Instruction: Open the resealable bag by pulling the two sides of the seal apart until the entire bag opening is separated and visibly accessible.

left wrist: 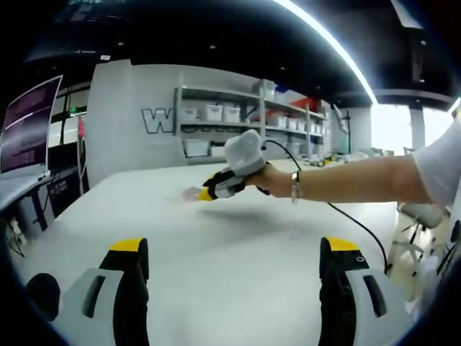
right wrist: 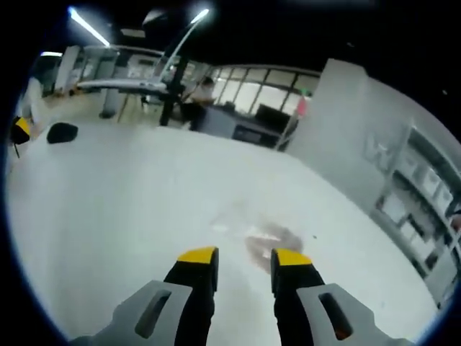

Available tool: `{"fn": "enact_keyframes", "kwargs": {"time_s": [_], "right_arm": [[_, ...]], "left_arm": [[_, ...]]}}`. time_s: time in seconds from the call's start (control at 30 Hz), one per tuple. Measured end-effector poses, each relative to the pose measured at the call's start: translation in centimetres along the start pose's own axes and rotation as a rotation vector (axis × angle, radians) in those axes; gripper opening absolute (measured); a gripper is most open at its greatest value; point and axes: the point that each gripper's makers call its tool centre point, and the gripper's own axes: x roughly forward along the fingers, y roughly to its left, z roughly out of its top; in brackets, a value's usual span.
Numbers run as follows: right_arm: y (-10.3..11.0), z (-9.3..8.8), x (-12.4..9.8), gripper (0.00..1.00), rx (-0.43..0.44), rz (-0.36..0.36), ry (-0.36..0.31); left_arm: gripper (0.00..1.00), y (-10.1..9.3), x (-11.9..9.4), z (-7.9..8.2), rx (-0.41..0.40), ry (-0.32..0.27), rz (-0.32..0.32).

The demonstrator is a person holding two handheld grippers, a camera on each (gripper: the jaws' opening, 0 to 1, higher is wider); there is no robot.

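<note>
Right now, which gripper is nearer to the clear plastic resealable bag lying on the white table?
The right gripper. Its yellow-tipped jaws stand just short of the clear plastic resealable bag. The left gripper is held back, wide open, with bare white table between it and the bag.

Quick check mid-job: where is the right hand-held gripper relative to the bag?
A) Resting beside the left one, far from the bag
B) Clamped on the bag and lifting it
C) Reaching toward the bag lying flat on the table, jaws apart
C: in the right gripper view the right hand-held gripper has its jaws apart just short of the clear bag, which lies flat on the table.
</note>
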Motion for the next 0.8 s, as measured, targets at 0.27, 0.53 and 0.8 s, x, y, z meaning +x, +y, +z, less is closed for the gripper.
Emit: {"fn": "enact_keyframes", "kwargs": {"time_s": [0.27,0.53,0.8], "right_arm": [[-0.2,-0.2,0.6,0.26,-0.082,0.004,0.02],[0.1,-0.2,1.2,0.26,-0.232,0.004,0.04],[0.4,0.0,1.8,0.26,-0.285,0.014,0.04]], "left_arm": [[0.97,0.0,0.0,0.1,0.0,-0.003,0.003],[0.97,0.1,0.1,0.0,0.0,-0.005,0.005],[0.97,0.1,0.0,0.0,0.001,-0.005,0.005]]}}
